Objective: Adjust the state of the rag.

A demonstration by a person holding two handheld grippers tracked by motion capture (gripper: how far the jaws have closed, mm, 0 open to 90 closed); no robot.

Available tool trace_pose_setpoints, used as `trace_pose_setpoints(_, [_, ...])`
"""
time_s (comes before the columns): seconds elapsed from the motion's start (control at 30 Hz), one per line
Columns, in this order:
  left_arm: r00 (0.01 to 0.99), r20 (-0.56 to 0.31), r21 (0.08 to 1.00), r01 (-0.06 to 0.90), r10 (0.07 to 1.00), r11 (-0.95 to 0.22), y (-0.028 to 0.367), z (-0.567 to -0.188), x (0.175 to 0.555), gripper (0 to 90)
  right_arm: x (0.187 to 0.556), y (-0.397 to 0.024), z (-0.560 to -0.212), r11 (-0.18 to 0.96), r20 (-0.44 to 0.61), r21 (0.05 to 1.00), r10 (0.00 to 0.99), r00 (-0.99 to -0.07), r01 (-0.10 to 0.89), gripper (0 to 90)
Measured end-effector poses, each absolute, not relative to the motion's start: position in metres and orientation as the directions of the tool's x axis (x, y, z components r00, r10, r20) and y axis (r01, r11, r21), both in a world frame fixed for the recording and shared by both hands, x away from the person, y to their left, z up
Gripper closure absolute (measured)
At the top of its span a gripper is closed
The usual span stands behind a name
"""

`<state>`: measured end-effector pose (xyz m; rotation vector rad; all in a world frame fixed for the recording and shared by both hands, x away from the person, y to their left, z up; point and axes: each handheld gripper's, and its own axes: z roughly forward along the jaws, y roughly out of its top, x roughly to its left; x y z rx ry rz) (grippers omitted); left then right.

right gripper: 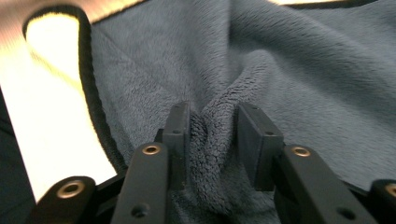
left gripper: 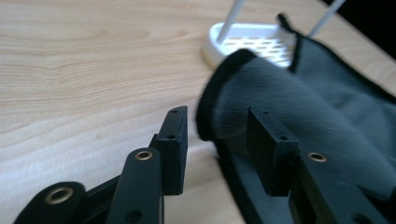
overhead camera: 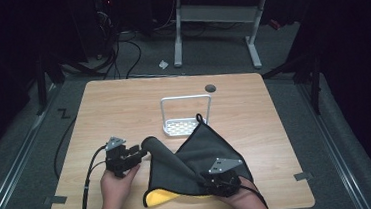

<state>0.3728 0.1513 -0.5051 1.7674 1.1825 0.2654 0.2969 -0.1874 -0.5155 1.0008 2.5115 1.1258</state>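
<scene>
The step looks like folding the cloth (overhead camera: 198, 158) at lower centre. The left gripper (overhead camera: 136, 153) stands wide, its jaws empty beside the raised corner. The right gripper (overhead camera: 215, 185) is half open with a ridge of cloth between its jaws; next, I think, both must grip again.

The high view looks forward and down from above the person's side, taking in the whole counter (overhead camera: 123, 99) from near edge to far edge, with floor beyond. The left gripper view rides low and close behind the left claw (left gripper: 217, 140), facing across the counter toward its far edge, where a white rack (left gripper: 252, 44) stands; the high view shares that rack (overhead camera: 185, 122) and the dark cloth (overhead camera: 202, 156) beside it. The right gripper view sits very near the cloth (right gripper: 289, 70), probably pointing steeply down, its focus soft at the edges.
</scene>
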Motion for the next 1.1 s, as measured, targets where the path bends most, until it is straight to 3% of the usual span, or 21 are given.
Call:
trace_pose_setpoints(0.2, [0.611, -0.295, 0.796, 0.582, 0.734, -0.164, 0.135, -0.507, 0.343, 68.2, 0.299, -0.210, -0.500, 0.426, 0.060, 0.763, 0.702, -0.710, 0.486, 65.8])
trace_pose_setpoints(0.37, [0.670, -0.306, 0.756, 0.603, 0.676, -0.255, 0.106, -0.522, 0.345, 74.0, 0.308, -0.244, -0.495, 0.342, 0.077, 0.780, 0.778, -0.623, 0.523, 75.5])
trace_pose_setpoints(0.5, [0.700, -0.250, 0.724, 0.594, 0.669, -0.351, 0.094, -0.534, 0.342, 78.8, 0.319, -0.259, -0.503, 0.360, -0.011, 0.758, 0.841, -0.541, 0.544, 84.8])
trace_pose_setpoints(0.67, [0.720, -0.175, 0.719, 0.559, 0.672, -0.412, 0.101, -0.531, 0.327, 83.1, 0.331, -0.266, -0.515, 0.396, -0.078, 0.716, 0.864, -0.497, 0.575, 85.4])
trace_pose_setpoints(0.9, [0.669, -0.207, 0.716, 0.601, 0.714, -0.356, 0.141, -0.532, 0.311, 84.0, 0.334, -0.258, -0.524, 0.459, -0.145, 0.674, 0.851, -0.505, 0.580, 83.6])
trace_pose_setpoints(1.1, [0.637, -0.224, 0.726, 0.614, 0.738, -0.309, 0.160, -0.535, 0.314, 84.7, 0.312, -0.268, -0.523, 0.412, -0.079, 0.670, 0.867, -0.493, 0.617, 84.4])
